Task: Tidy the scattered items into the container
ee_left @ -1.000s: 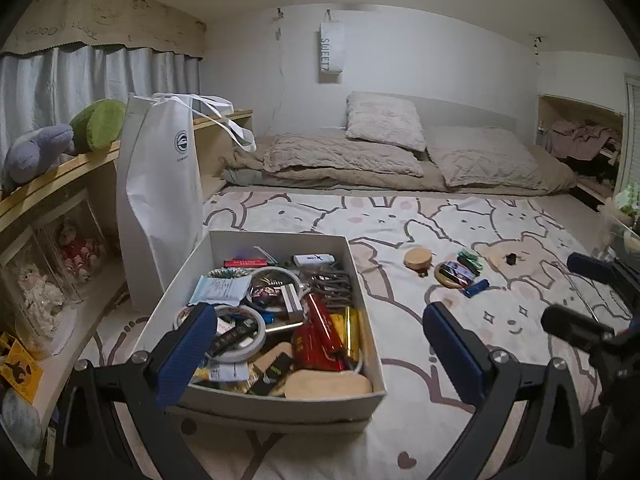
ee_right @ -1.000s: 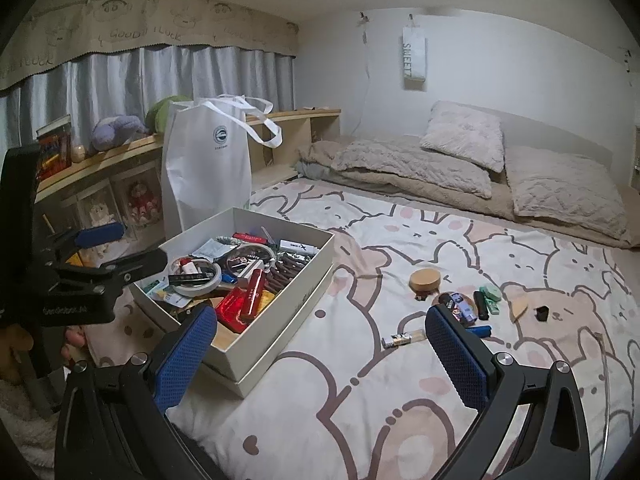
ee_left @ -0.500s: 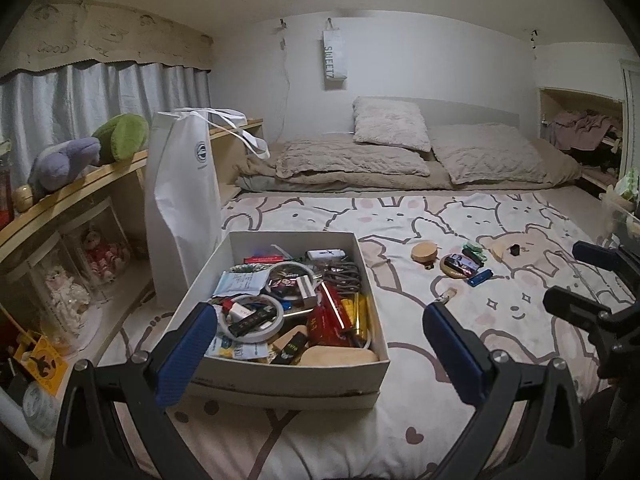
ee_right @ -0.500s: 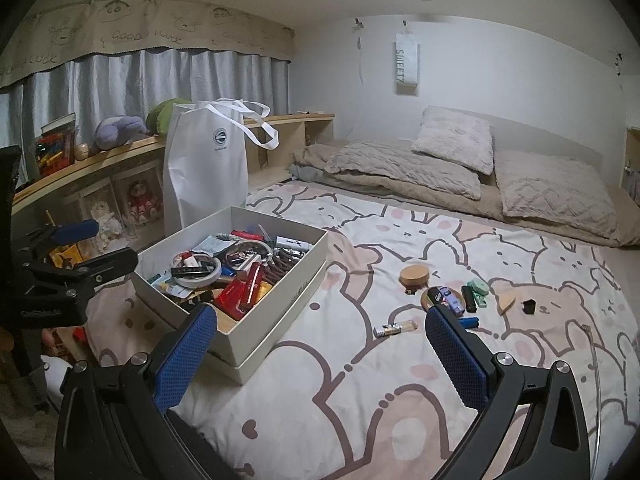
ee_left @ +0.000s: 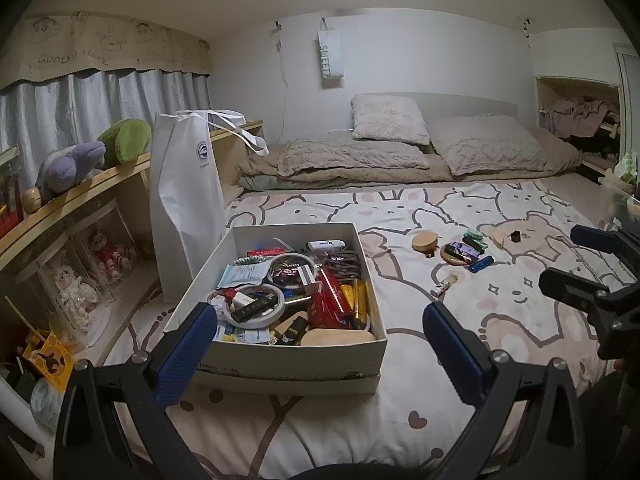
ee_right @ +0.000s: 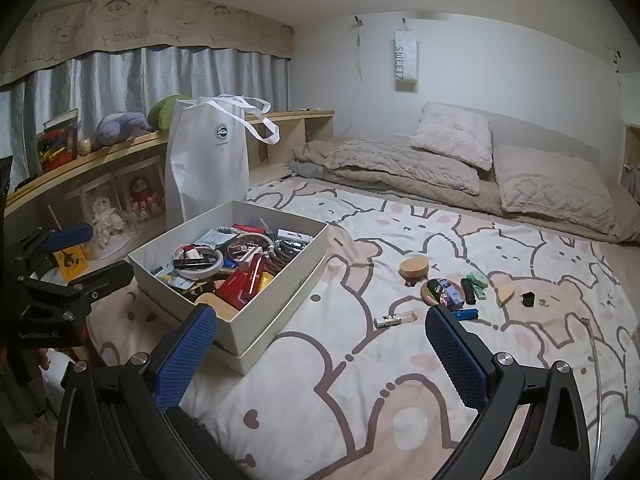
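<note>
I am holding both claws wide and empty, left claw [ee_left: 316, 332] over the box [ee_left: 296, 350], right claw [ee_right: 320, 334] facing the small vial [ee_right: 395, 318] lying on the bed [ee_right: 360, 380]; I judge fetching it comes next.

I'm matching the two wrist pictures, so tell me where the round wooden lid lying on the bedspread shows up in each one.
Left wrist: round wooden lid lies right of centre, beyond the box's far right corner.
Right wrist: the lid lies just right of centre, between the box and the scattered small items.
Shared landmark: the white box, left of the lid in both.
</note>
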